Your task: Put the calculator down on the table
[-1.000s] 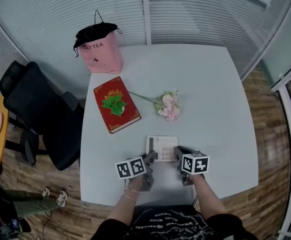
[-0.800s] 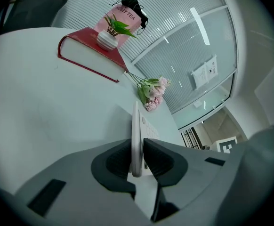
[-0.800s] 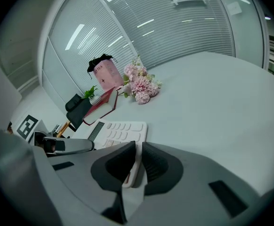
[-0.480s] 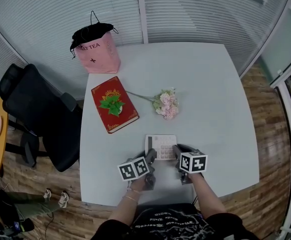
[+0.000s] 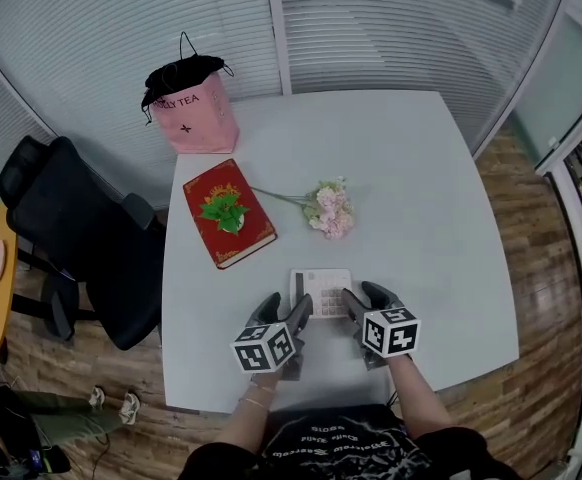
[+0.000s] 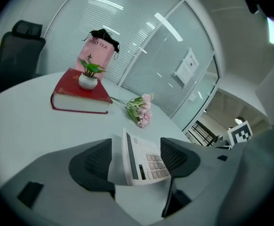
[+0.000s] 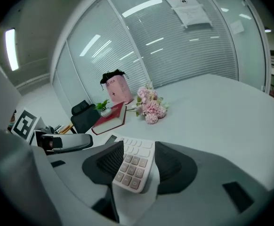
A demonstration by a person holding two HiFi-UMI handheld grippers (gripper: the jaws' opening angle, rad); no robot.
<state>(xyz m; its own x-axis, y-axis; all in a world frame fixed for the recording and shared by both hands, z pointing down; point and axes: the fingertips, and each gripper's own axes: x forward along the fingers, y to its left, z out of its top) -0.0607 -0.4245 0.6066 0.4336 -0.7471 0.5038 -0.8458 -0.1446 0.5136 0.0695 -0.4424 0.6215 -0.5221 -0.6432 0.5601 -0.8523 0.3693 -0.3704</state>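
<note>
A white calculator (image 5: 321,290) lies flat on the white table (image 5: 426,228) near its front edge. My left gripper (image 5: 283,314) hovers at its left end with the jaws opening. In the left gripper view the calculator (image 6: 144,163) shows between the two dark pads (image 6: 93,161), which do not press on it. My right gripper (image 5: 368,300) hovers at the right end, its jaws opening too. In the right gripper view the calculator (image 7: 133,166) sits in the gap, clear of the pads (image 7: 169,166).
A red book (image 5: 229,215) with a small potted plant on it lies at the left. Pink flowers (image 5: 329,209) lie behind the calculator. A pink bag (image 5: 194,105) stands at the far left corner. A black office chair (image 5: 71,238) stands left of the table.
Both grippers have opened their jaws wide and risen a little off the calculator. The calculator stays flat on the table.
</note>
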